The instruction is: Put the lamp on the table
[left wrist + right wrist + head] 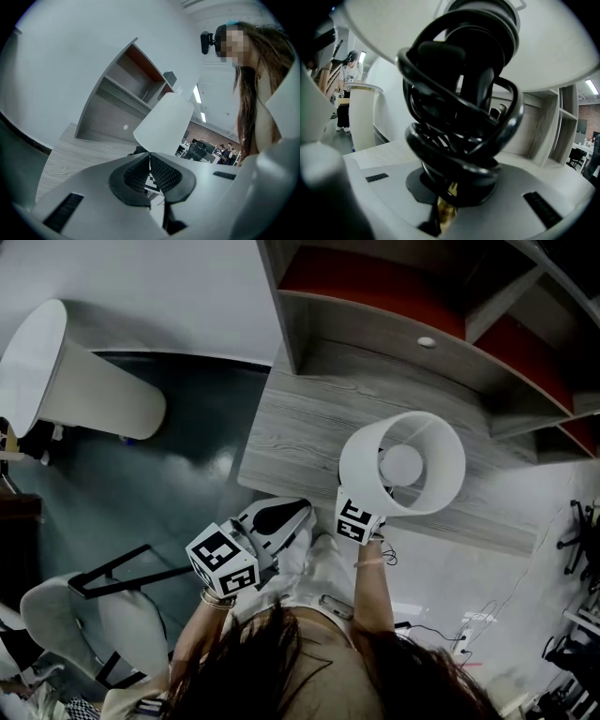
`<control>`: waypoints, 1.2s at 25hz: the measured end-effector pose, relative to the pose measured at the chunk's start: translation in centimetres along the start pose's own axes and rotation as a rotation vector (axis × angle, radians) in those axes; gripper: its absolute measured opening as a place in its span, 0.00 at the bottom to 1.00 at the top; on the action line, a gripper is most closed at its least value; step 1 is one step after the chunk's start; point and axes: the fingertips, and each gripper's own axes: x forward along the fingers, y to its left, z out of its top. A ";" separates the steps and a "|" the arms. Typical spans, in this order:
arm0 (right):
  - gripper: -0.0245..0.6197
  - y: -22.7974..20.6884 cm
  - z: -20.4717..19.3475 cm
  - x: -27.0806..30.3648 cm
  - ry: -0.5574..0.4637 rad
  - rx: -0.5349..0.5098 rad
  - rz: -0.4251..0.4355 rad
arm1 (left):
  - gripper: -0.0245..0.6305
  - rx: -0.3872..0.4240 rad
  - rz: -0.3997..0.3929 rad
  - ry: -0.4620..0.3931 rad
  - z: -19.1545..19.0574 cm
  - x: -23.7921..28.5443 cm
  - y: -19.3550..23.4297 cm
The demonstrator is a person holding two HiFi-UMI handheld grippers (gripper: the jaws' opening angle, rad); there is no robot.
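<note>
Lamp (401, 465) gripped low down by right tool (446, 208), upright over counter (309, 418) near edge; left tool (150, 176) closed, empty, nearer.

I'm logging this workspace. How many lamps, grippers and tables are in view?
lamp: 1
grippers: 2, the left gripper and the right gripper
table: 1
Total: 4
</note>
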 end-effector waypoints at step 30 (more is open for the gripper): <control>0.20 0.4 -3.1 -1.3 0.108 -0.020 0.062 | 0.06 0.026 -0.010 -0.005 -1.8 -1.1 -3.8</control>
